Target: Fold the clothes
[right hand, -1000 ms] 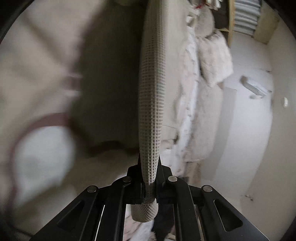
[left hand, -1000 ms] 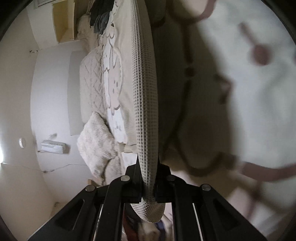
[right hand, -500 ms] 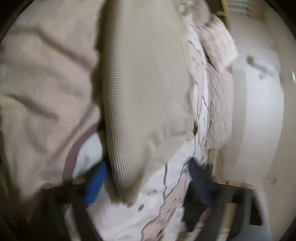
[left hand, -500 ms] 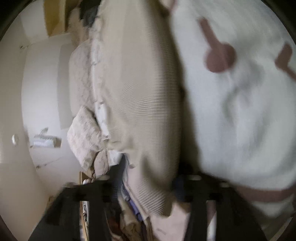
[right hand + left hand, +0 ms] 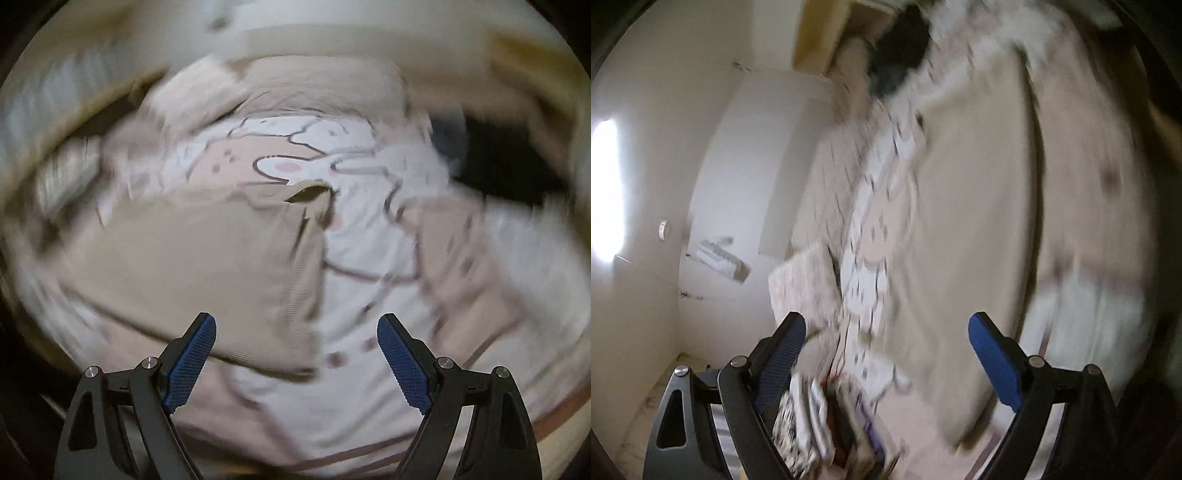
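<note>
A second ago both my grippers were clamped on the beige garment (image 5: pixel 207 258); now my left gripper (image 5: pixel 886 354) is still spreading and my right gripper (image 5: pixel 295 350) stands wide, both empty, the garment dropped on the patterned bedspread (image 5: pixel 369 258), fold apparently laid.

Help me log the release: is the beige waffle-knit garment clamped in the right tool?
No, the right tool is open, and the beige waffle-knit garment lies loose on the bedspread.
</note>
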A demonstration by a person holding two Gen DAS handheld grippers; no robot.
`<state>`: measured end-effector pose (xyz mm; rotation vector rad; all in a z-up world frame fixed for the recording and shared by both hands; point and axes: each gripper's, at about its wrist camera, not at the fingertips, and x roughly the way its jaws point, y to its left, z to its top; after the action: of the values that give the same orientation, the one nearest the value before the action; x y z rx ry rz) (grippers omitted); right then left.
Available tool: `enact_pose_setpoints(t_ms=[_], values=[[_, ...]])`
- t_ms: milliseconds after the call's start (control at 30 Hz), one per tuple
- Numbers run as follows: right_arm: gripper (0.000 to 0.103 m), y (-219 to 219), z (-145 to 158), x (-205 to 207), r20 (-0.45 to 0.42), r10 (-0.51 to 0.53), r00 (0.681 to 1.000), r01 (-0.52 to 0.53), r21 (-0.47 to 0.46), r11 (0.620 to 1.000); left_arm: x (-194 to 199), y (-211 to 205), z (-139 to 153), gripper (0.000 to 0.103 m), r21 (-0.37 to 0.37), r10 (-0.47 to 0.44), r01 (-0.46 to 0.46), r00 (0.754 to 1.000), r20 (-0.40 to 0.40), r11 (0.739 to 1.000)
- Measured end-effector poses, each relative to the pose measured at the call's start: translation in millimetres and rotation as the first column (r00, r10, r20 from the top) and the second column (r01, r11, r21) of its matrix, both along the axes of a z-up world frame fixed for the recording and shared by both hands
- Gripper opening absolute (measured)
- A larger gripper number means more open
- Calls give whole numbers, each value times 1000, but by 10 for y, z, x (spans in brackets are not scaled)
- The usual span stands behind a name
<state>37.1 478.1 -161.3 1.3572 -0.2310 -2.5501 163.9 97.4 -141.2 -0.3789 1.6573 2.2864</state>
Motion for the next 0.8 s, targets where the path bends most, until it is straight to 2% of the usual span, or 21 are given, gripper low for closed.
enact_pose_setpoints(t_ms=[67, 133, 233, 267, 333, 433, 467, 533, 600, 700, 800], values=[[85, 92, -100, -37, 92, -69, 993, 84, -175, 981, 36, 364, -6, 91, 64, -33, 34, 999, -17, 997], [85, 128, -232, -19, 184, -122, 975, 172, -287, 942, 99, 733, -143, 91, 73, -103, 105, 994, -28, 992], [85, 184, -515, 27, 346, -148, 926, 288, -396, 872, 152, 1234, -370, 91, 98, -185, 186, 983, -19, 978], [85, 203, -584, 41, 383, -153, 911, 315, -404, 859, 160, 1387, -451, 91, 110, -207, 207, 978, -10, 972], [80, 237, -691, 36, 422, -166, 891, 335, -367, 868, 175, 1695, -613, 90, 135, -250, 247, 968, 7, 960], [68, 306, -839, -35, 453, -175, 874, 352, -344, 870, 131, 2044, -810, 83, 195, -257, 243, 965, 47, 950], [61, 334, -887, -73, 458, -170, 872, 352, -346, 870, 108, 2125, -869, 81, 211, -255, 239, 965, 55, 948], [58, 362, -960, -142, 469, -153, 870, 336, -338, 879, 69, 2248, -968, 79, 233, -250, 230, 967, 58, 945], [56, 379, -1043, -189, 491, -136, 861, 333, -339, 880, 25, 2326, -1036, 72, 261, -242, 216, 968, 71, 941], [56, 441, -1214, -204, 543, -115, 832, 360, -370, 856, -37, 2404, -1114, 64, 292, -231, 198, 969, 82, 936], [56, 528, -1369, -185, 588, -112, 801, 409, -401, 820, -86, 2449, -1139, 64, 300, -223, 189, 971, 85, 935]])
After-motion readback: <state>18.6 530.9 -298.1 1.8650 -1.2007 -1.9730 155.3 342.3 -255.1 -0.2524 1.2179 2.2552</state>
